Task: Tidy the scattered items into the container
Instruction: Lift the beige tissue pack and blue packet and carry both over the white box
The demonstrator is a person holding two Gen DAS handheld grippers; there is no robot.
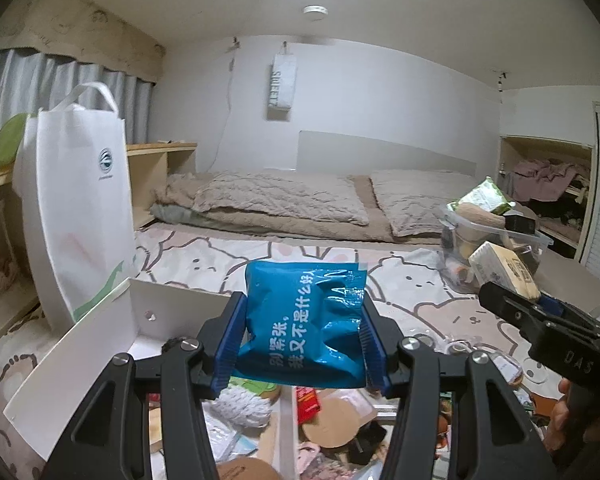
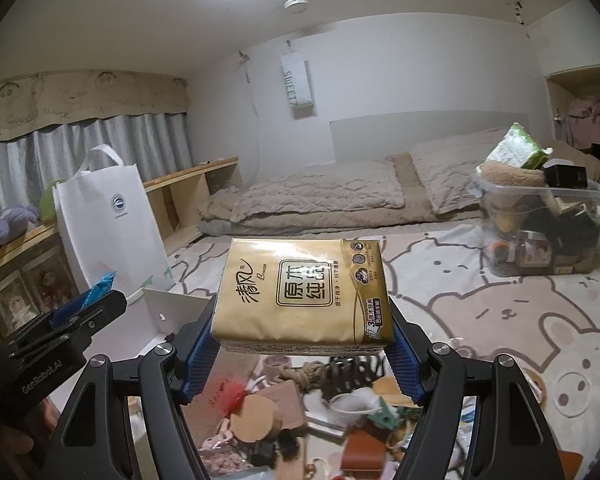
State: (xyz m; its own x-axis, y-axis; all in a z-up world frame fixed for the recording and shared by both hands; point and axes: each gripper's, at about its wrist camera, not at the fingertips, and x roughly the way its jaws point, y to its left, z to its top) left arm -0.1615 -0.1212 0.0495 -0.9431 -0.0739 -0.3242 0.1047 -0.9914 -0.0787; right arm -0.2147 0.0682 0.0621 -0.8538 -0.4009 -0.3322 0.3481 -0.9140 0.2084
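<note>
Container (image 1: 496,232) of clear plastic sits far right on the bed (image 1: 204,256), already heaped with odds and ends — seen from the left wrist, the left claw (image 1: 300,344) is clamped on a blue foil packet (image 1: 304,320), held above a cluttered white drawer (image 1: 100,332), with a white tote bag (image 1: 76,216) standing just beside it

From the right wrist, the right claw (image 2: 304,344) grips a gold tissue pack (image 2: 304,292) between its blue pads (image 2: 198,364) — scattered bits (image 2: 300,396) lie beneath, and the container stands well apart at right

A home bedroom: bed (image 1: 300,216) with pillows (image 2: 324,194), curtained window (image 2: 84,144).
</note>
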